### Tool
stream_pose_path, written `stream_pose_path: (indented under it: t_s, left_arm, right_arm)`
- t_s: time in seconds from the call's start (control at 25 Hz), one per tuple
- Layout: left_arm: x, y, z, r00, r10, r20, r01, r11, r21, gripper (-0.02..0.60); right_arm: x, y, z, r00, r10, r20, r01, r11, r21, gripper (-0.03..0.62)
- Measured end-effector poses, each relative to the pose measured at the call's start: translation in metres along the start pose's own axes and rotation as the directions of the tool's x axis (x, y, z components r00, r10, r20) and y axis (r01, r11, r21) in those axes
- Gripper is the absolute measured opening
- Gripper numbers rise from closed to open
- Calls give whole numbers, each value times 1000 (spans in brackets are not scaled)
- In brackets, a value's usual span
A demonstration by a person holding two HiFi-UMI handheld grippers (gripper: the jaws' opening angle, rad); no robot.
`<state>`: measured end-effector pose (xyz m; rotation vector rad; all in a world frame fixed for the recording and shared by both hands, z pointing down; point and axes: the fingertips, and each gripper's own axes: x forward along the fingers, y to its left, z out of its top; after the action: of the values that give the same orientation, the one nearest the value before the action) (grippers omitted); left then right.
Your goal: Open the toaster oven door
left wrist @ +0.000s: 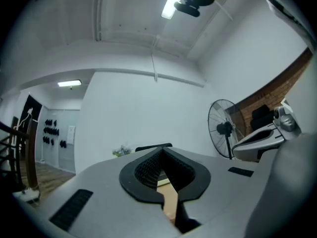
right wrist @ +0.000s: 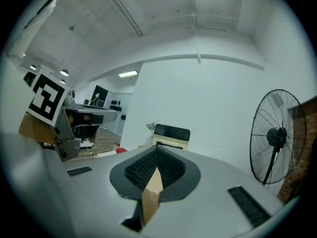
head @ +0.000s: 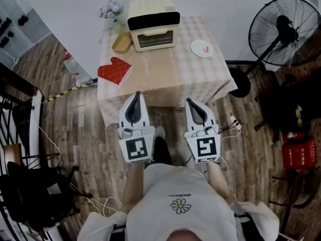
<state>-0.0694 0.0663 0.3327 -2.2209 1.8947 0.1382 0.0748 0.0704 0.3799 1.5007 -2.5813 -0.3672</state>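
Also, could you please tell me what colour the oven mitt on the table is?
The oven mitt is red; it shows best in the head view.

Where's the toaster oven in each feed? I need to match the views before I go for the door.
Head view: toaster oven at top centre, on the far end of the table.
Left gripper view: only its dark top strip peeks over the left gripper, at centre.
Right gripper view: at centre, front fully visible.
Shared landmark: standing fan, right of the oven everywhere.
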Motion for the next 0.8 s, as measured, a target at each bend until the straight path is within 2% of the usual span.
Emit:
stream_pose_path:
  t_s: [0.16,0.4,0.6,0.8]
  left_arm:
    - [80,30,5,999,-28,23,28,1000,9,17]
    - [187,82,4,996,-87,18,87,996,-11,17]
    - [225,109,0,997,-72,11,72,997,-35,17]
    - [241,110,-14,995,-97,-13,96,994,-56,17]
  right_arm:
    - [86,-17,17,1000,11,7,-12,999,50,9]
    - [196,-50,32,1000,-24,1,24,993,119,9]
    - [239,-64,37,1000,-17,17,14,990,138,9]
    - [262,-70,34,1000,-24,6,23,986,166,9]
